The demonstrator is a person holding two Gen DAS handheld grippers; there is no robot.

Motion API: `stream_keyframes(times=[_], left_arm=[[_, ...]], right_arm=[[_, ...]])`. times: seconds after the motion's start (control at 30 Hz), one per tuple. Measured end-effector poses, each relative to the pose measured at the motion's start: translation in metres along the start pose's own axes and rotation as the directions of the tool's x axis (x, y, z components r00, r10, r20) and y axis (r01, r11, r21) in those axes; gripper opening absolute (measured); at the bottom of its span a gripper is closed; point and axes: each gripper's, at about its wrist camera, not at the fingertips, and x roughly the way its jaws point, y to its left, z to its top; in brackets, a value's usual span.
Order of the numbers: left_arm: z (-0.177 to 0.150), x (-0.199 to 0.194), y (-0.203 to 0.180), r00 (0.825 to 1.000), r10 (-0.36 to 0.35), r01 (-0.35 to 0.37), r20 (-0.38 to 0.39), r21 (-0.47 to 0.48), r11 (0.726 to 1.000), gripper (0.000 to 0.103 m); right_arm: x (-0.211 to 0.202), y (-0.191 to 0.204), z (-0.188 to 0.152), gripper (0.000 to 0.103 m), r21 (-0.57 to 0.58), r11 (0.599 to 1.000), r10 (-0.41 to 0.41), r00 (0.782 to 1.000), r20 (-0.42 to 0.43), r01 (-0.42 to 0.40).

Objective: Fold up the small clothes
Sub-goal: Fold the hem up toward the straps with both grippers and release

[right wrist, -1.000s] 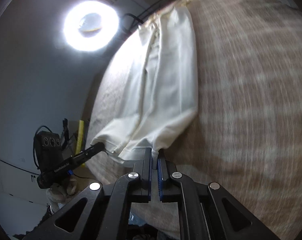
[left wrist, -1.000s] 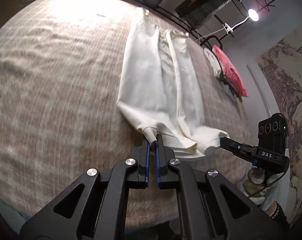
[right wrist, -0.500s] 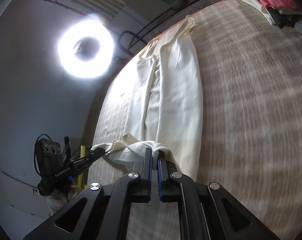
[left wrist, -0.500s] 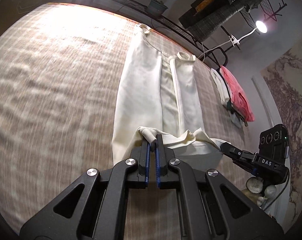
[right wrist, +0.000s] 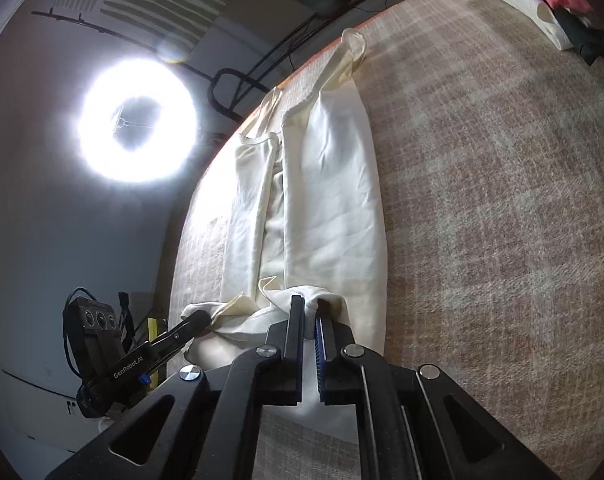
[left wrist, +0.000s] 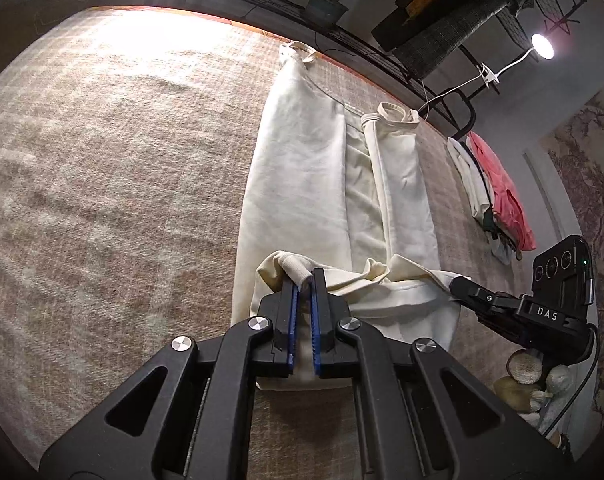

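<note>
On the woven surface [left wrist: 102, 200] lies the cream garment [left wrist: 302, 184]; my left gripper [left wrist: 305, 280] and right gripper [right wrist: 310, 304] pinch its hem, now carried further over it. Only the right view shows the ring light [right wrist: 136, 120].

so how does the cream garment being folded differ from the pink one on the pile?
The cream garment lies stretched long across the bed; the pink garment sits atop a small pile at the edge. The cream one is clamped at its near end by the left gripper and right gripper; the pink one is untouched. Both rest on the bedspread.
</note>
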Motion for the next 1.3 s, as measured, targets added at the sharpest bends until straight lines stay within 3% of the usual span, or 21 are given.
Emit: stream_keyframes(times=[0.1,0.17,0.23,0.27,0.37,0.5,0.63,0.83,0.93,1.03,1.1,1.17,1.3], left_arm=[[-0.003,-0.005,0.002,1.000,-0.003,0.003,-0.009,0.001,1.000,0.003],[-0.005,-0.010,0.000,1.000,0.018,-0.018,-0.006,0.020,1.000,0.015],[-0.005,-0.020,0.000,0.999,0.034,-0.035,0.024,0.028,0.999,0.040],[-0.006,-0.028,0.000,0.998,0.035,-0.037,0.049,0.028,0.999,0.041],[-0.010,-0.044,-0.003,0.996,0.029,-0.034,0.082,0.067,0.997,0.041],[-0.022,-0.048,-0.014,0.996,0.033,-0.047,0.088,0.161,0.986,0.041],[-0.034,-0.036,-0.027,0.998,0.042,-0.053,0.048,0.248,0.967,0.038],[-0.064,-0.010,-0.019,0.988,0.115,-0.078,-0.103,0.309,0.948,0.038],[-0.073,-0.018,-0.021,0.988,0.128,-0.088,-0.088,0.361,0.928,0.038],[-0.068,-0.035,-0.021,0.995,0.095,-0.080,-0.026,0.349,0.934,0.038],[-0.056,-0.042,-0.016,0.994,0.103,-0.106,0.025,0.321,0.941,0.038],[-0.044,-0.039,-0.008,0.994,0.103,-0.110,0.038,0.270,0.957,0.038],[-0.030,-0.024,0.008,0.994,0.108,-0.109,0.017,0.200,0.974,0.038]], right_arm=[[0.004,0.001,-0.002,0.004,-0.005,1.000,0.008,1.000,-0.022,-0.008],[0.005,0.001,-0.005,0.008,-0.010,1.000,-0.005,0.999,-0.035,0.005],[0.004,0.002,-0.006,0.018,-0.017,0.999,-0.034,0.999,-0.040,0.033],[0.004,0.002,-0.006,0.020,-0.024,0.999,-0.046,0.998,-0.033,0.045],[-0.007,0.004,-0.009,0.026,-0.043,0.996,-0.074,0.997,-0.010,0.074],[-0.016,0.018,-0.021,0.026,-0.139,0.984,-0.113,0.994,0.005,0.113],[-0.008,0.029,-0.038,0.025,-0.239,0.961,-0.150,0.988,-0.021,0.141],[0.009,0.028,-0.063,0.024,-0.309,0.929,-0.241,0.967,-0.084,0.205],[0.006,0.030,-0.075,0.023,-0.329,0.924,-0.243,0.963,-0.119,0.193],[0.001,0.036,-0.078,0.025,-0.400,0.890,-0.275,0.957,-0.092,0.218],[-0.006,0.040,-0.070,0.033,-0.426,0.877,-0.262,0.964,-0.038,0.222],[-0.013,0.038,-0.058,0.039,-0.412,0.880,-0.253,0.967,0.017,0.237],[-0.013,0.027,-0.040,0.039,-0.339,0.912,-0.226,0.973,0.053,0.230]])
